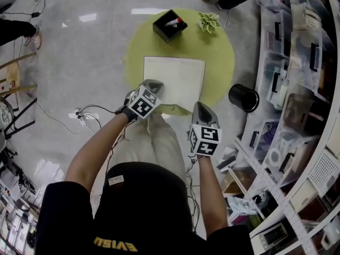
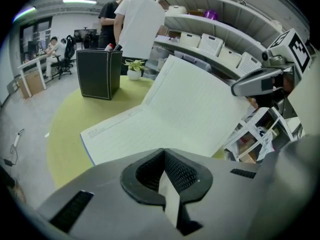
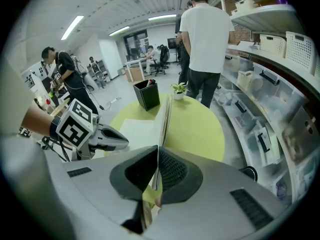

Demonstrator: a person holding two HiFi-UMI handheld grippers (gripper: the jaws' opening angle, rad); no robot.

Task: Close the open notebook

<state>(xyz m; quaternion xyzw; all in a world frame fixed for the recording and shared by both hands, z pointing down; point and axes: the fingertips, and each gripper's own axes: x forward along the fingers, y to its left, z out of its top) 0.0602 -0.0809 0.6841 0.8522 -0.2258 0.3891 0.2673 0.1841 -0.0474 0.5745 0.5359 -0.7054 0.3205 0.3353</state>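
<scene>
A yellow table [image 1: 220,57] bears the open notebook [image 1: 175,77] centrally; the right gripper [image 1: 201,107], jaws closed on the right-hand half, holds it off the table; the left gripper [image 1: 153,84] pinches the left pages' near edge; a black pen holder [image 1: 169,25] stands at the table's far side.

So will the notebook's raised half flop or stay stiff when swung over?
Probably stiff: the raised half stands flat though the right gripper pinches only its edge. Likely light, since that pinch carries it. The notebook could slide on the smooth table; the left gripper seems to pin it.
</scene>
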